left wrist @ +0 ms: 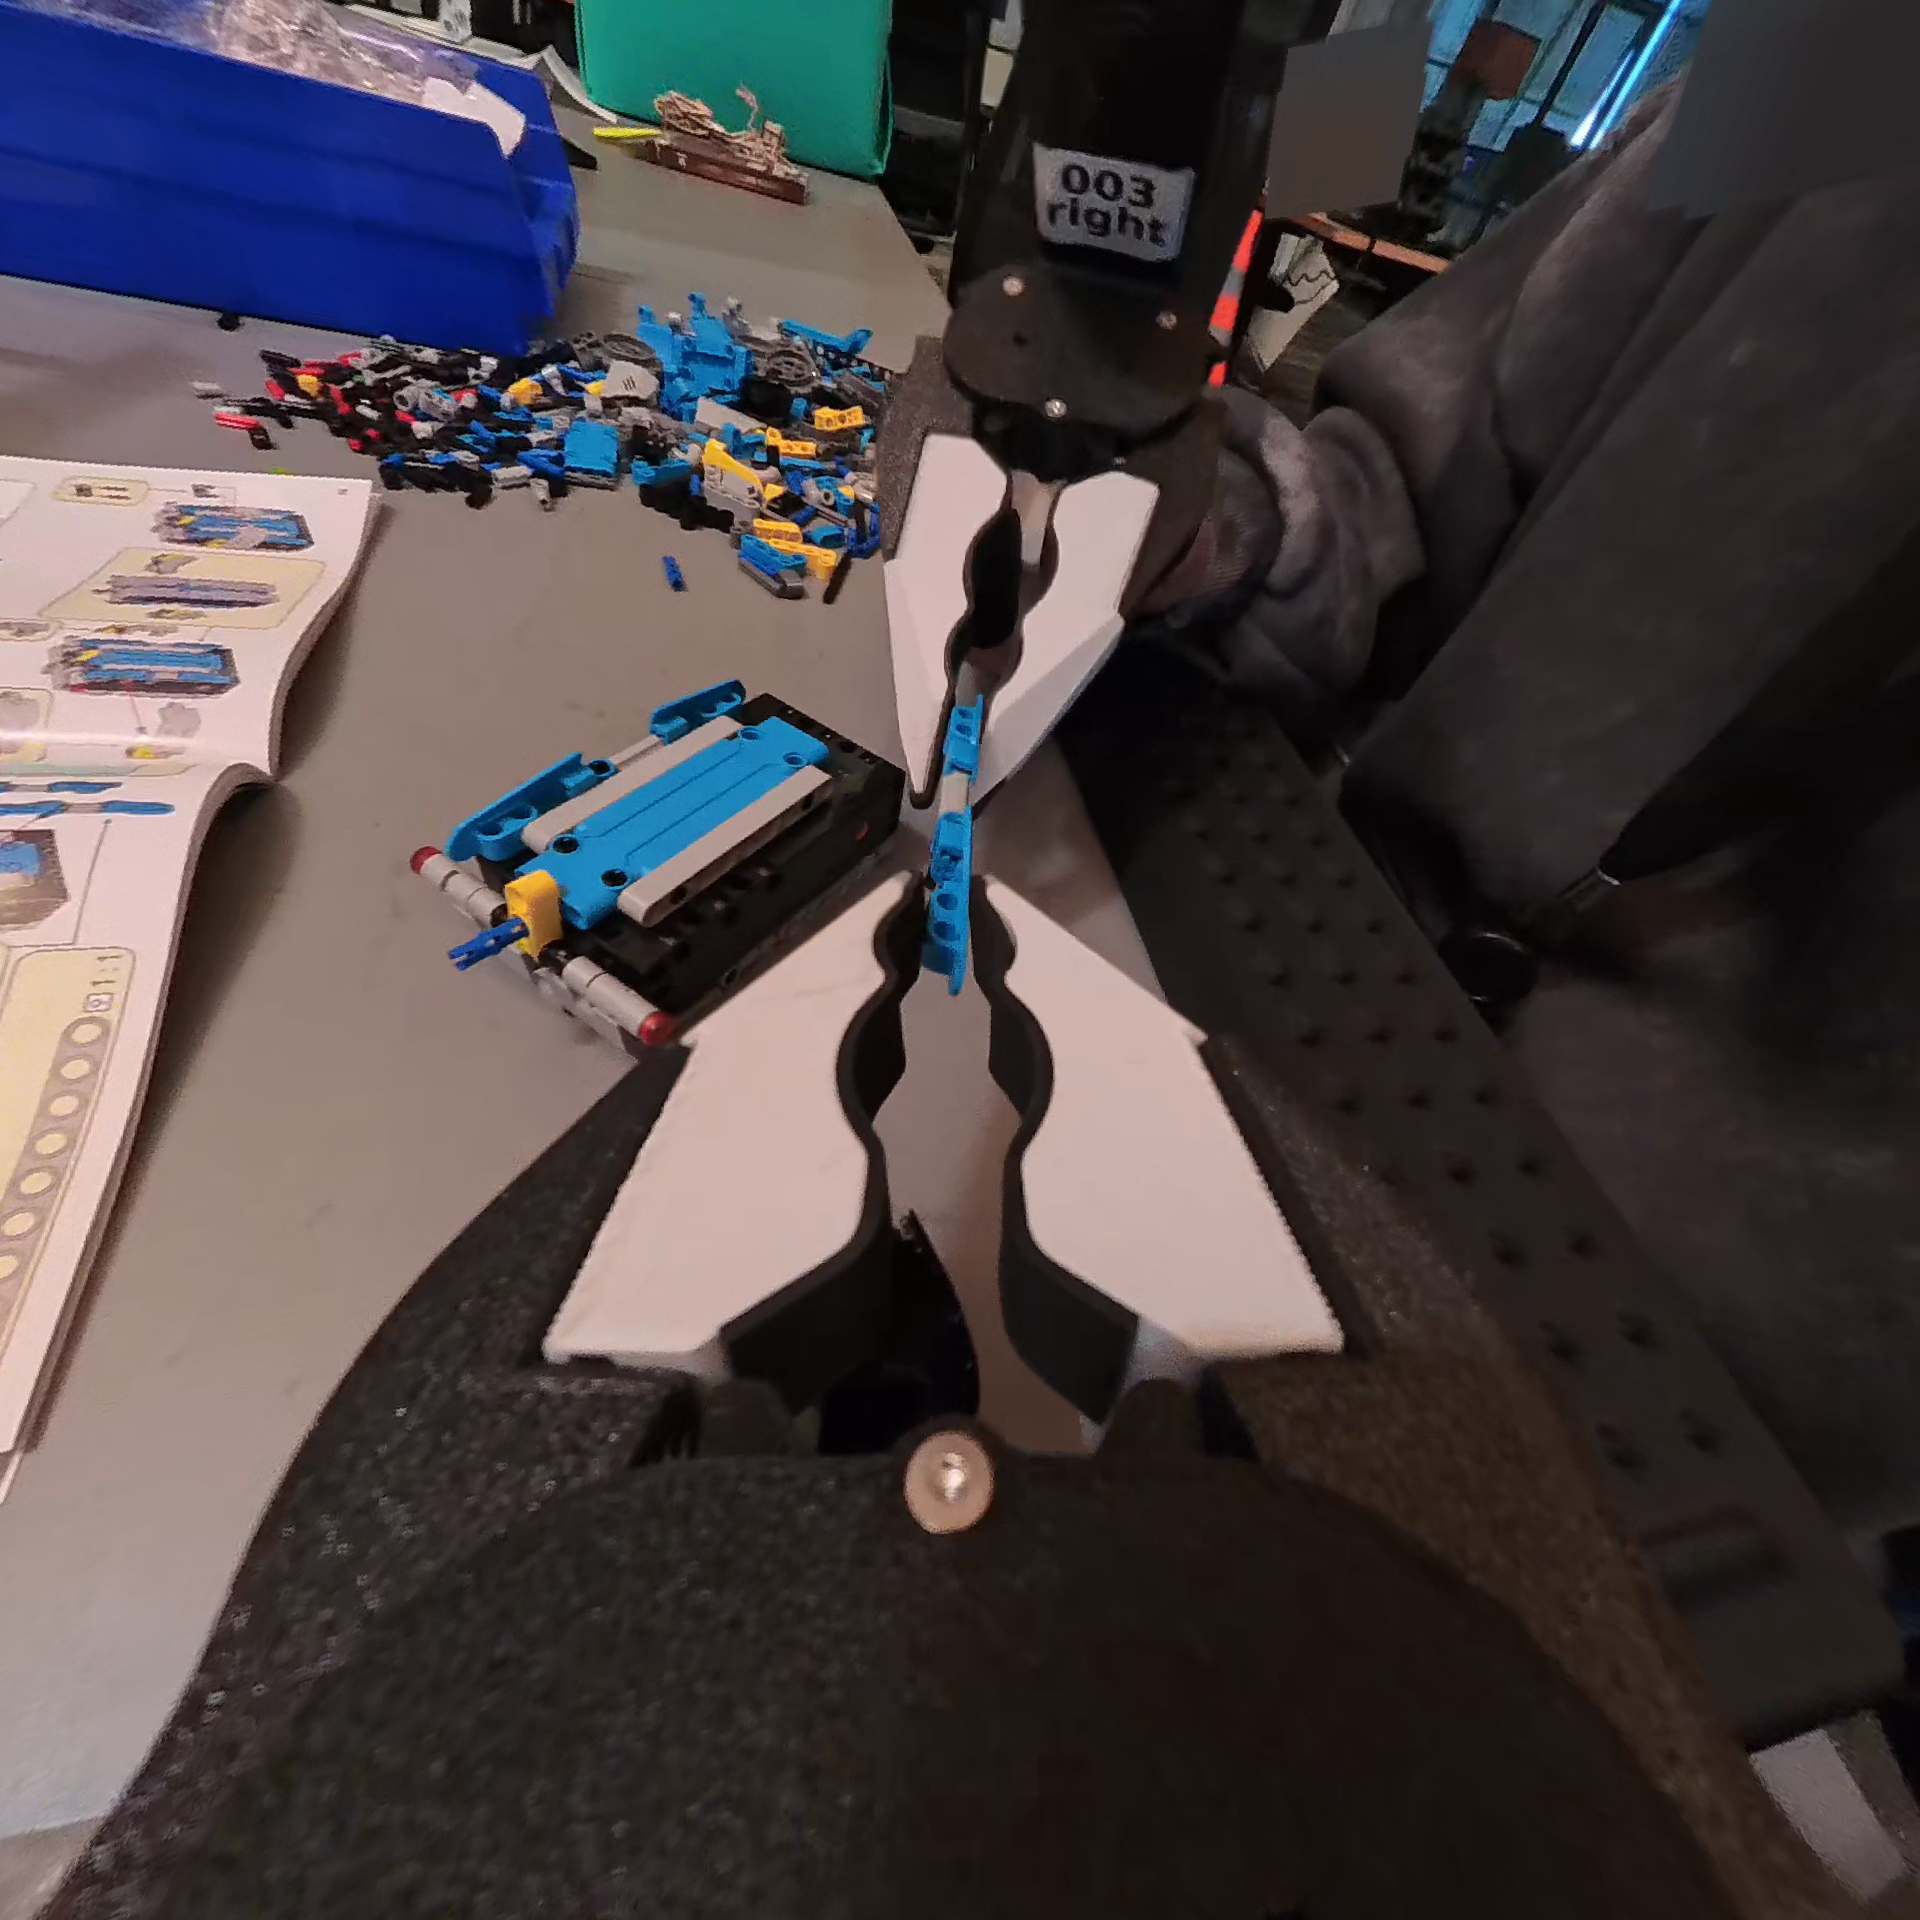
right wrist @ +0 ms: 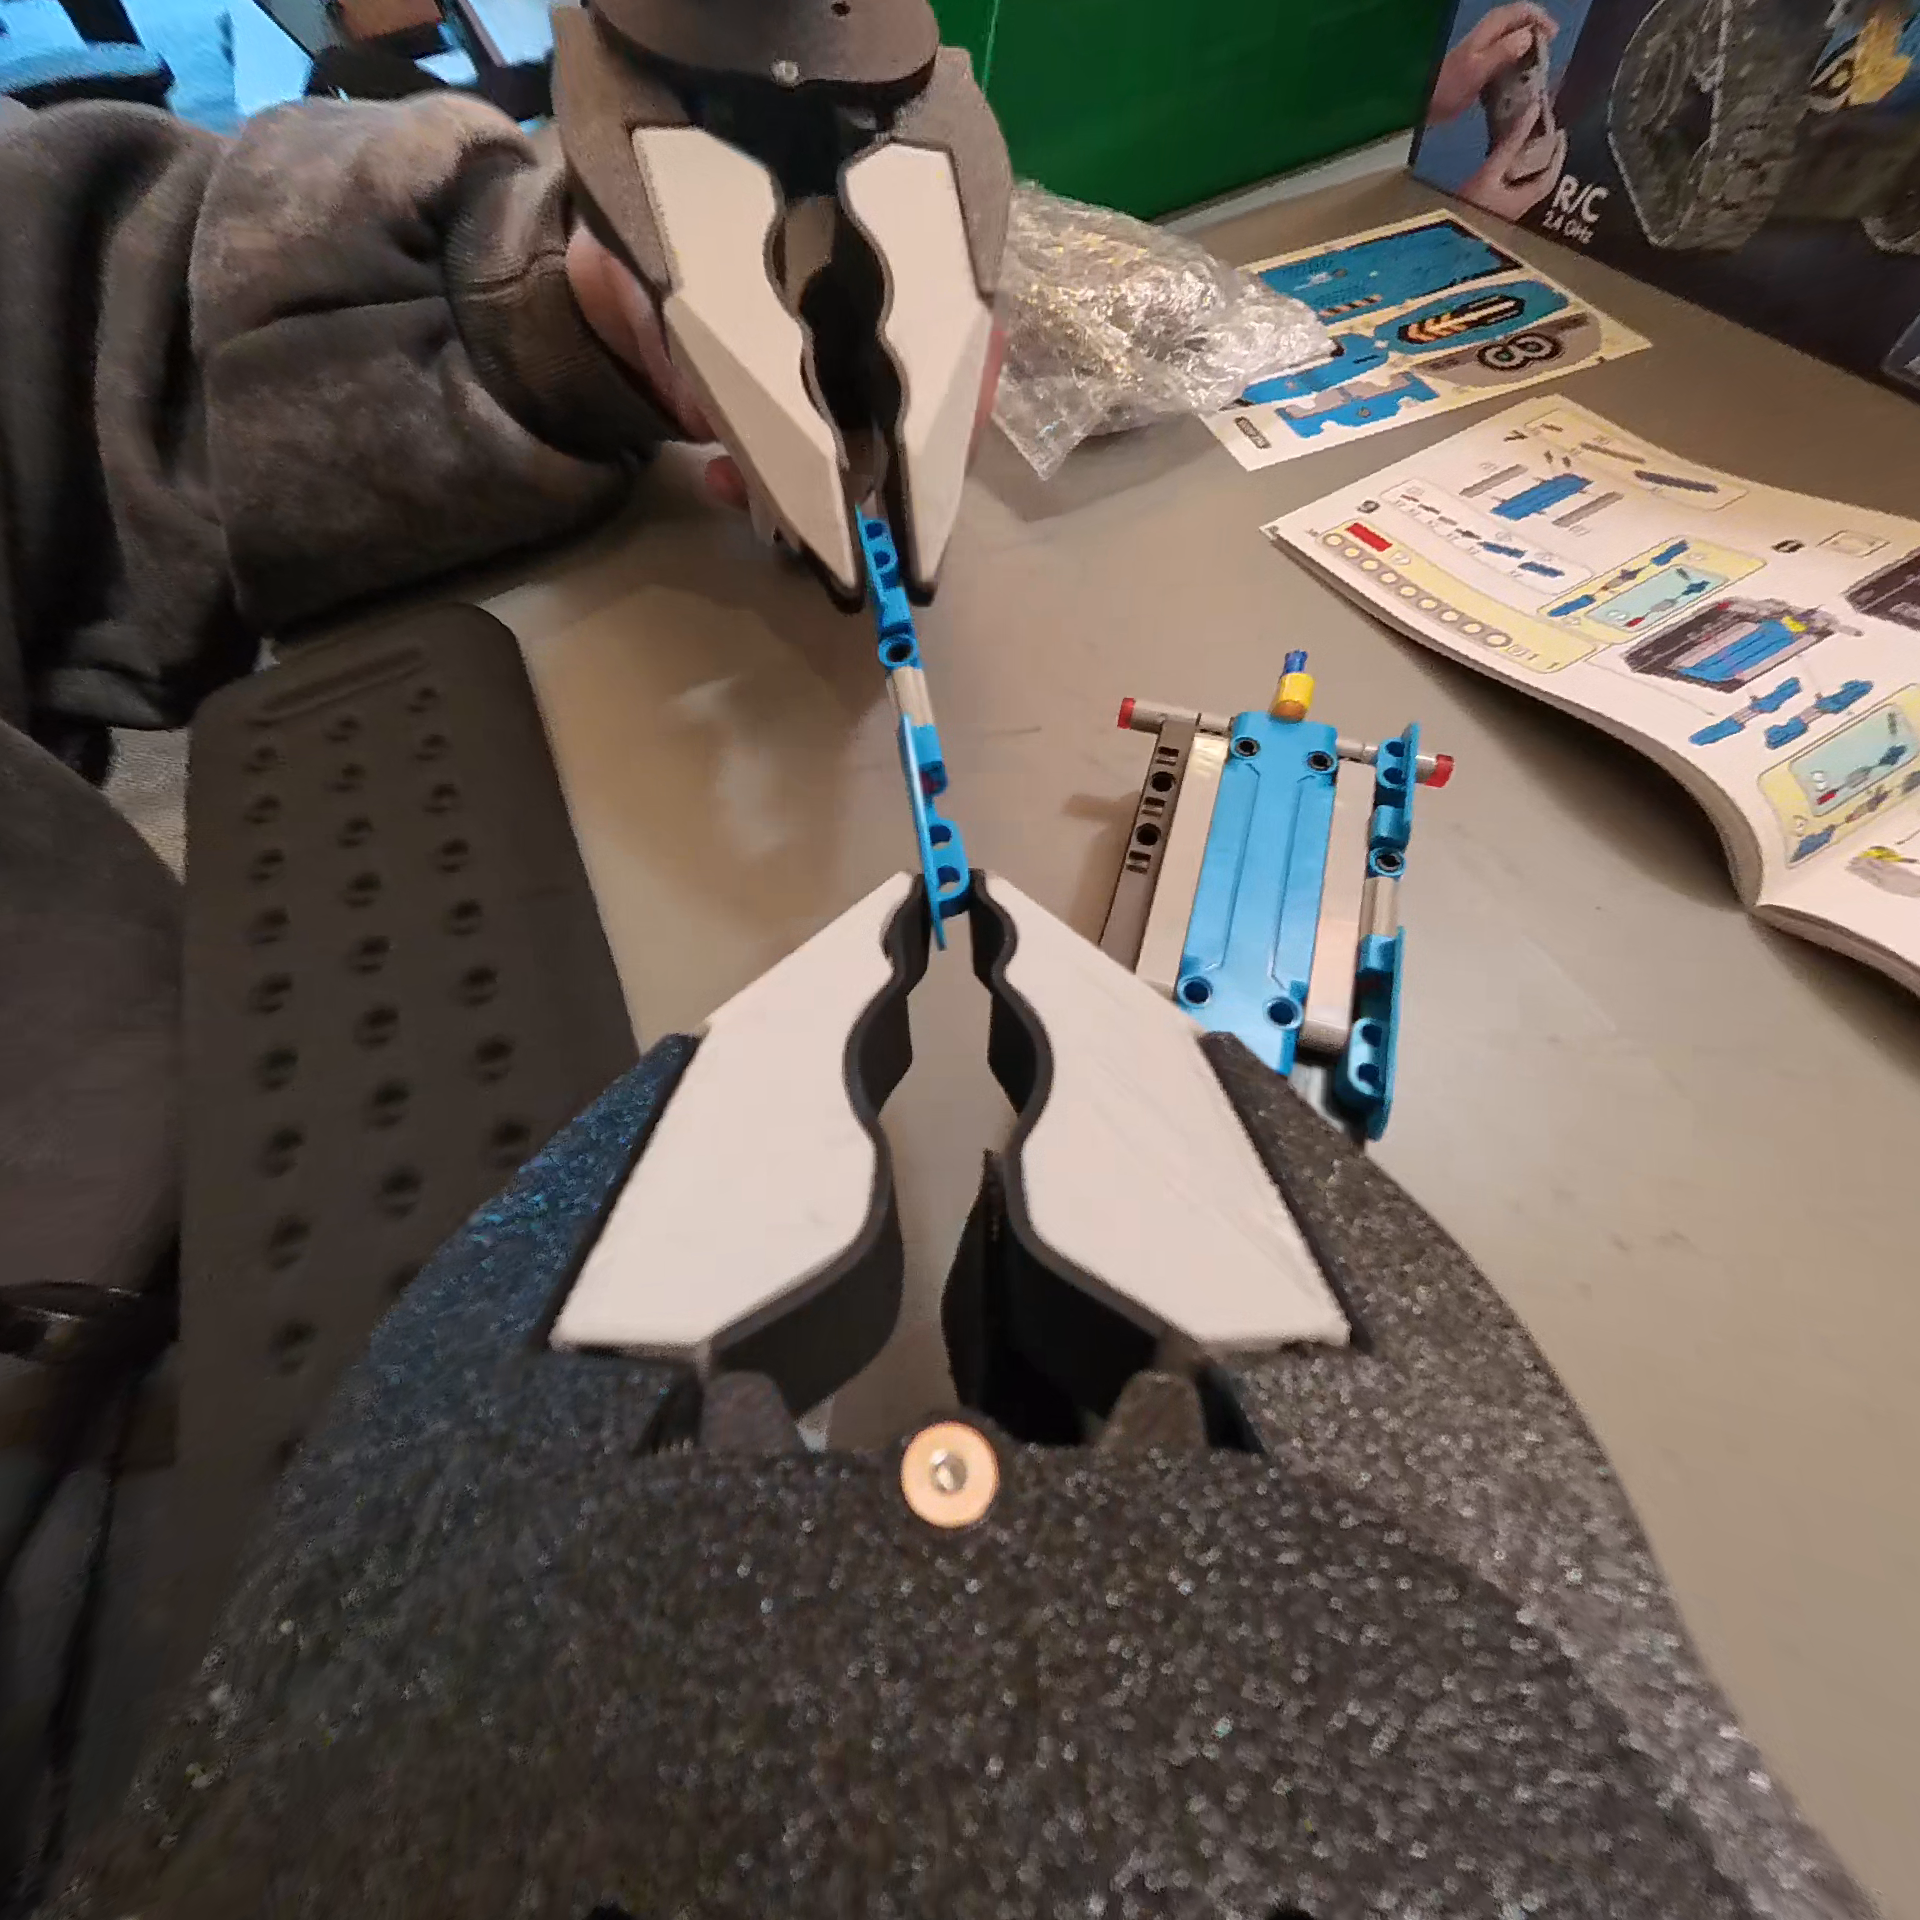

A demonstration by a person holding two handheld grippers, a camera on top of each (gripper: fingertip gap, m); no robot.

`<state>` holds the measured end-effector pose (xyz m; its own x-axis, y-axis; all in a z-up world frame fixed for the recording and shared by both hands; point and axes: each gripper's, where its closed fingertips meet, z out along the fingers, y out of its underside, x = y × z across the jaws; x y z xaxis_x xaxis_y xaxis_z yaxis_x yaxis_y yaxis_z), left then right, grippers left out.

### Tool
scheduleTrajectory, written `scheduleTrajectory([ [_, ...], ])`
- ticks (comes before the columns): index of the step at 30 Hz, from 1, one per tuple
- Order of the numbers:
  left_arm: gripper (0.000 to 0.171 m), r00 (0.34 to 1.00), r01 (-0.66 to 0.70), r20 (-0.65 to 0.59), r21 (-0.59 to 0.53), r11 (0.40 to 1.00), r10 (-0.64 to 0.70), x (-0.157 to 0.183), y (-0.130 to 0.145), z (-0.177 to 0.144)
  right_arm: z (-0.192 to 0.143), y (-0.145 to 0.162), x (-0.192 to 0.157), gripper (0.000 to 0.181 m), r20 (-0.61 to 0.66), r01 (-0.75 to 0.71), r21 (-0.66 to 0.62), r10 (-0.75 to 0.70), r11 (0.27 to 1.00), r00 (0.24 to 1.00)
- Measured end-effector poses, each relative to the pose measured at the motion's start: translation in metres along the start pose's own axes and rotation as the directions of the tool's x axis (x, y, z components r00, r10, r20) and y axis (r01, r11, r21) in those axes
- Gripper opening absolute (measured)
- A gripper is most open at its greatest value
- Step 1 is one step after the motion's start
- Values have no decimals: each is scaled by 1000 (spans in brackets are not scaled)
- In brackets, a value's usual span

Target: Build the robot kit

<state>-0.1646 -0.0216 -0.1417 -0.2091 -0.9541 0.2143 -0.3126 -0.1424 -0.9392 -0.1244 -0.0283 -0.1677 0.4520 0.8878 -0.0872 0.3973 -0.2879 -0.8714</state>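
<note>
A thin assembly of two blue beams on a grey axle is held in the air between both grippers. My left gripper is shut on its near blue beam. My right gripper is shut on the other blue beam. In the right wrist view the left gripper shows opposite, and the grey axle spans the gap. In the left wrist view the right gripper shows opposite. A partly built blue, grey and black model lies on the grey table just beside the grippers, and it also shows in the right wrist view.
A pile of loose small pieces lies behind the model, before a blue bin. An open instruction booklet, a sticker sheet, a plastic bag and a product box lie around. A black perforated armrest borders the table. The gap from one gripper's tips to the other's is roughly 6 centimetres. The black perforated armrest is about 15 centimetres from both grippers' fingertips. Look for it in the left wrist view too.
</note>
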Motion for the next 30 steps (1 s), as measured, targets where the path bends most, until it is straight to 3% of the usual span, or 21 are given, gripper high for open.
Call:
scheduleTrajectory([
  [3, 7, 1000, 6, -19, -9, 1000, -6, 4, 0, 0, -1, -2, -1, 7, 33, -17, 4, 17, 1000, 999],
  [6, 7, 999, 14, -39, -5, 1000, -14, 6, -1, -2, 3, -13, -3, 25, 25, 44, 5, -44, 999, 999],
  [8, 7, 999, 0, -51, -8, 1000, -1, 9, -1, -2, 7, -23, -11, 28, 42, 101, -3, -101, 995, 994],
  [14, 7, 997, -62, -58, -65, 996, 58, 18, 6, 4, 24, -27, -28, 9, 131, 177, -98, -164, 979, 978],
  [20, 7, 997, -78, -18, -92, 993, 76, 13, 10, 6, 20, -30, -20, 9, 29, 214, -89, -213, 973, 977],
  [25, 7, 997, -79, 4, -105, 991, 79, 8, 13, 9, 21, -23, -17, 7, 41, 188, -139, -184, 972, 982],
  [30, 12, 987, -12, 159, -36, 999, 17, -40, -4, 9, 20, -33, 24, 7, -87, 42, -148, -55, 988, 995],
])
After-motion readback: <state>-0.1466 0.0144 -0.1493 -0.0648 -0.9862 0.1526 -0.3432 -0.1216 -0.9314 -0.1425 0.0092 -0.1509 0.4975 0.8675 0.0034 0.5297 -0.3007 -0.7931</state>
